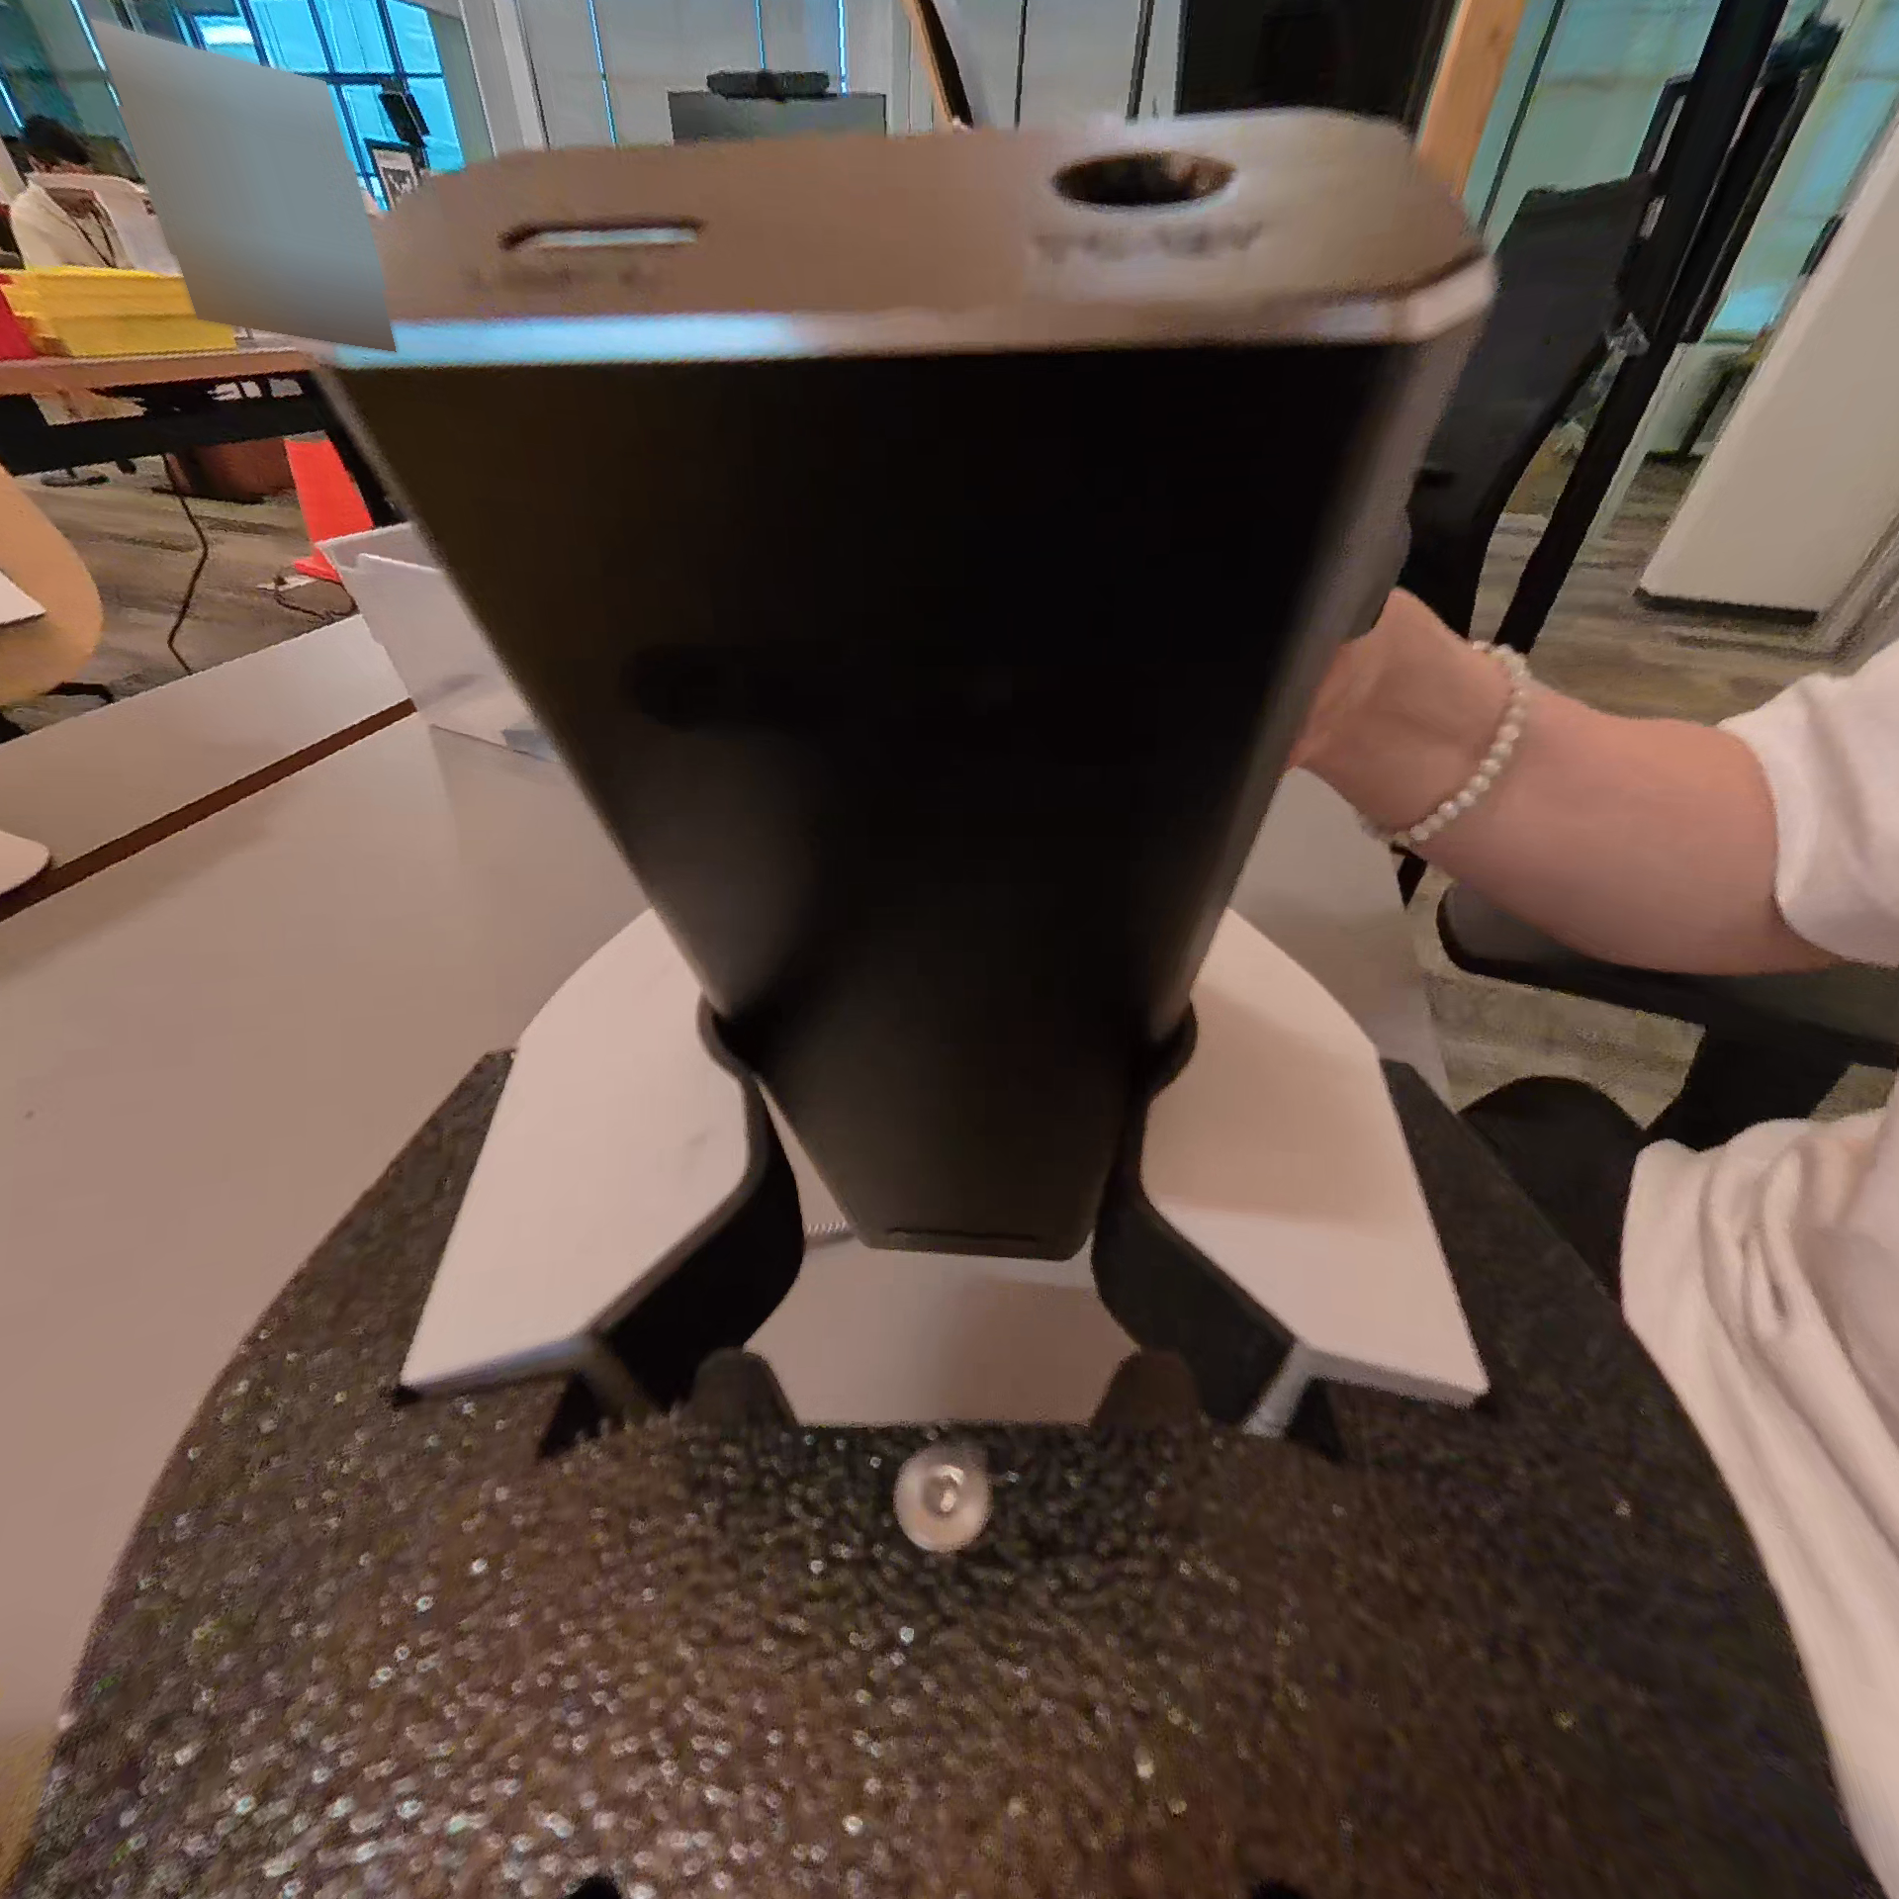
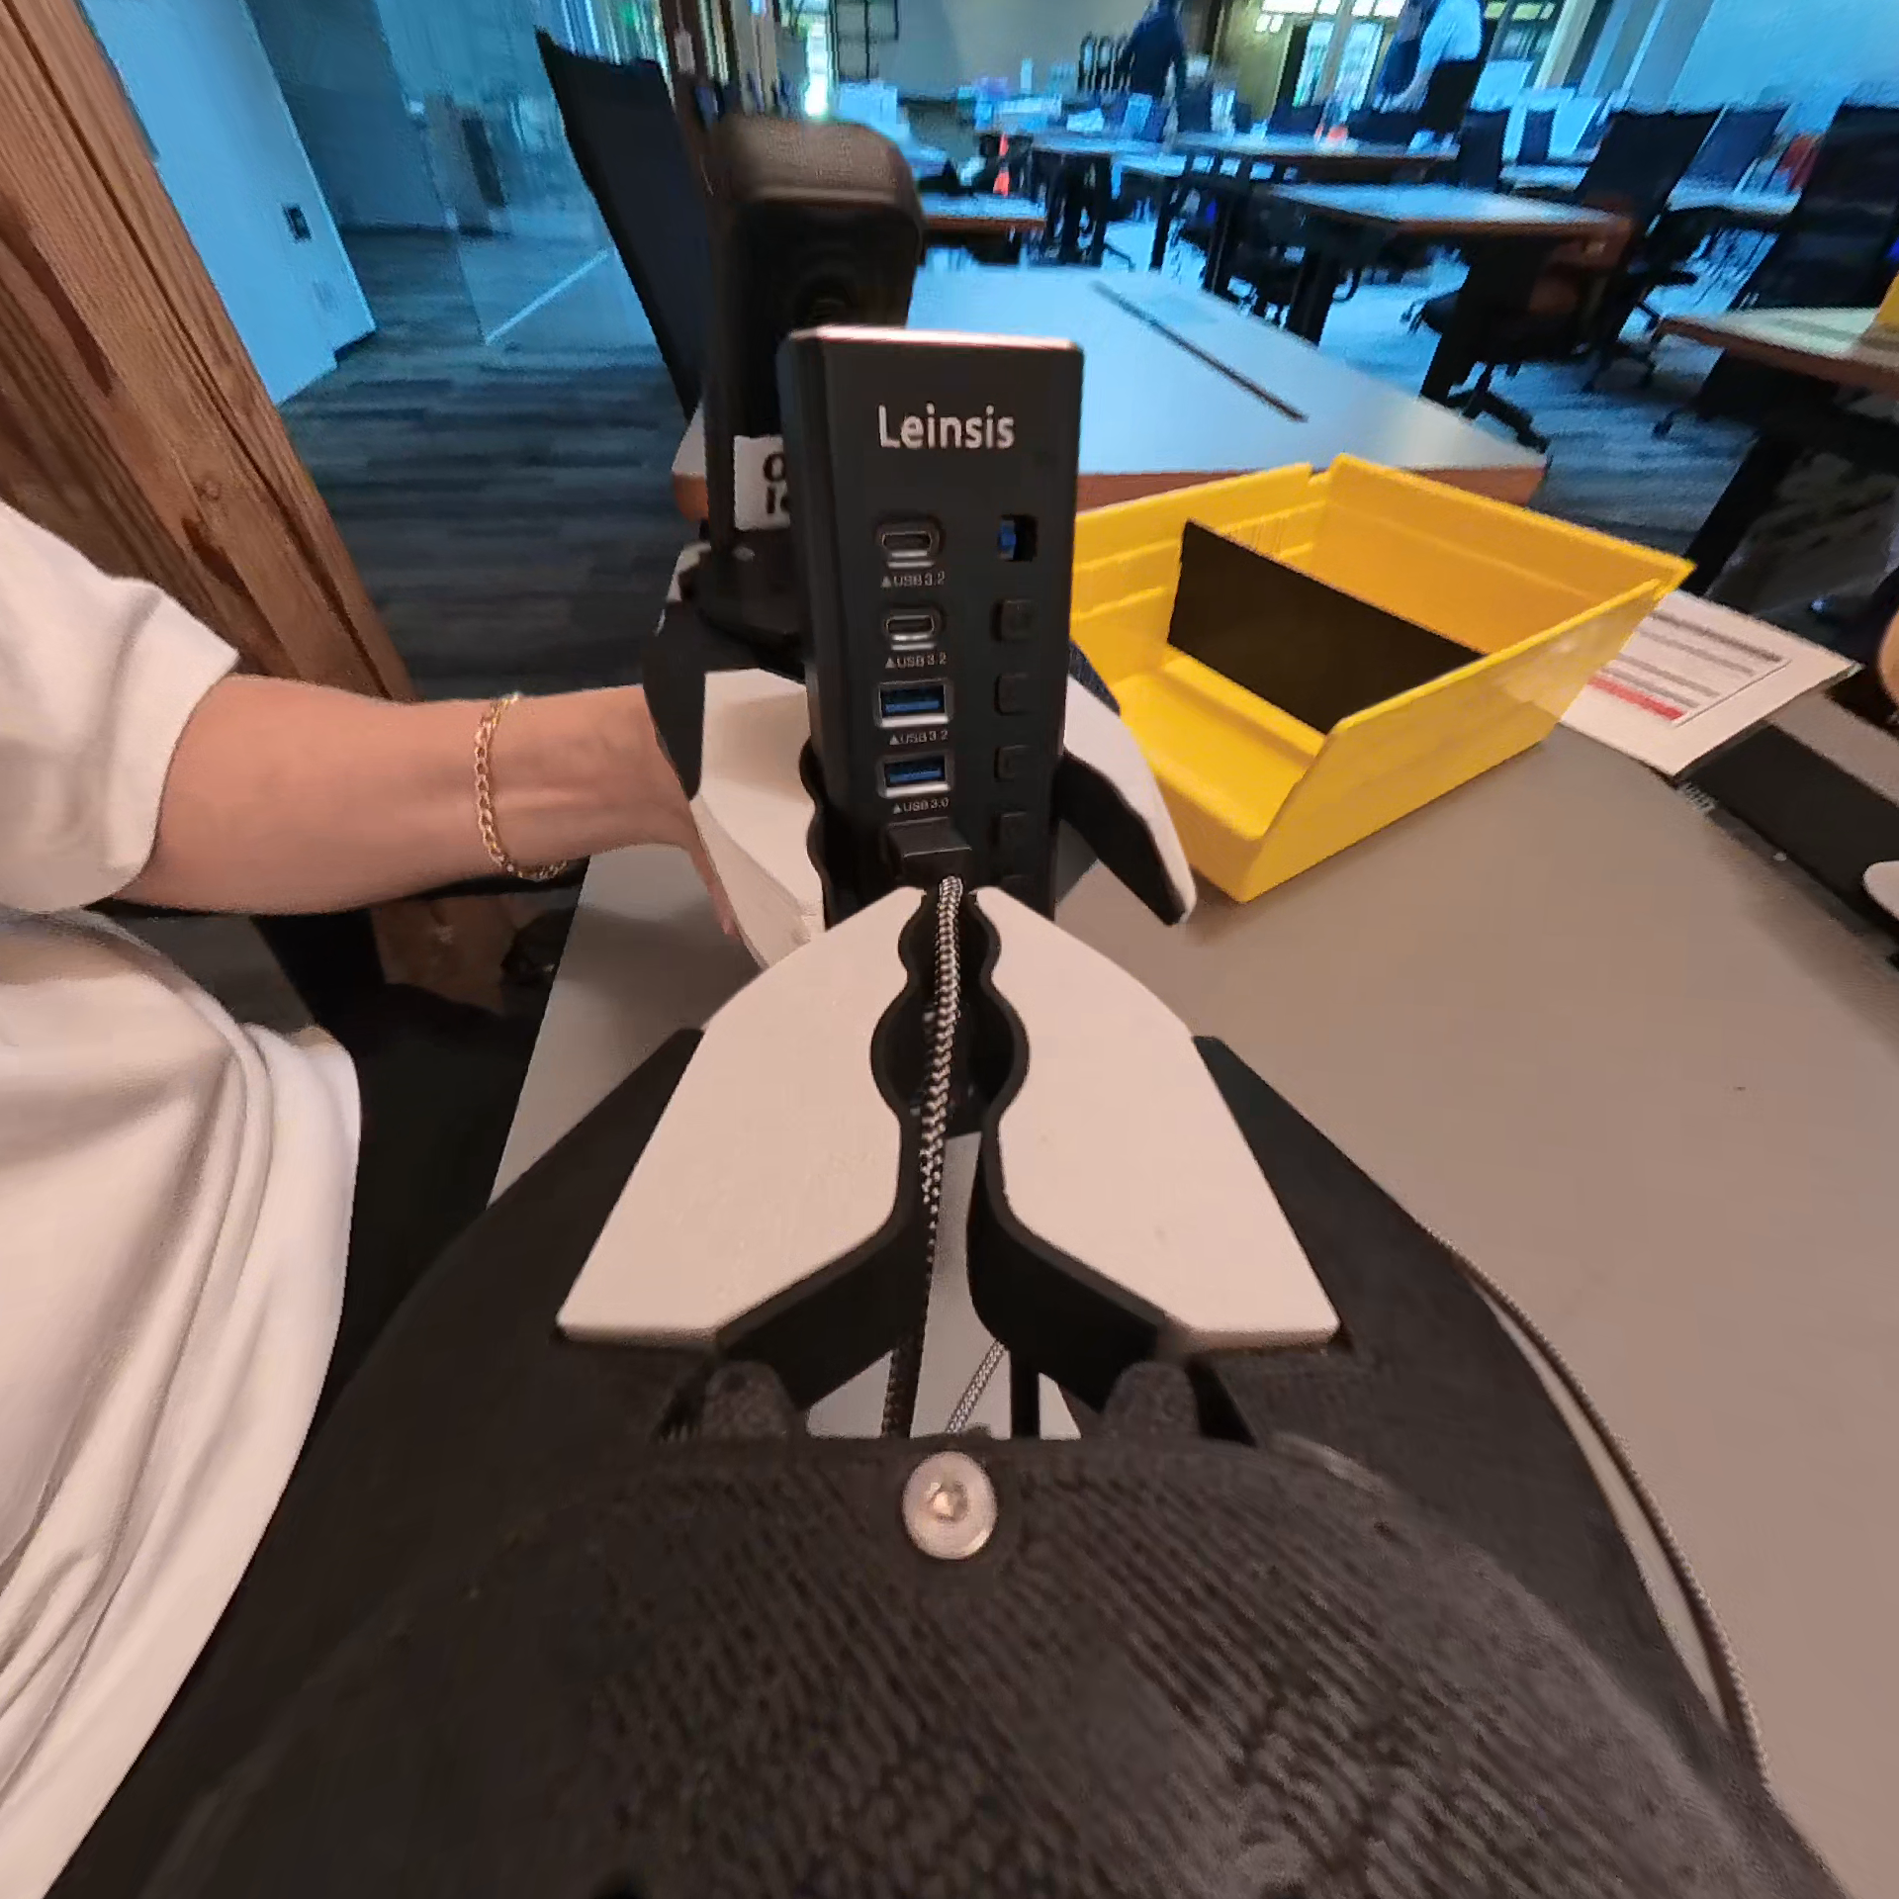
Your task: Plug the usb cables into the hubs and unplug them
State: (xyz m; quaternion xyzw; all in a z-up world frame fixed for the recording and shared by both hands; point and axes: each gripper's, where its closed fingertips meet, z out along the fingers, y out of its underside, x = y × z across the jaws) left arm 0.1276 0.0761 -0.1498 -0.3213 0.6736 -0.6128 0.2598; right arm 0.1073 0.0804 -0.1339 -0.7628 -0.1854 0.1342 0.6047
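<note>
Hub [image 2: 930, 575] upright, clamped low in left gripper [image 1: 945, 1120]. Braided cable [image 2: 937, 1058] pinched by right gripper [image 2: 945, 904], plug [image 2: 928, 851] seated in lowest port. Advice: pull straight along the port axis, left bracing.

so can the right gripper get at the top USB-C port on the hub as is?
Probably not yet. The right gripper is shut on the braided cable, whose plug sits at the bottom of the hub. The top port is uncovered, but the cable must be freed first.
</note>
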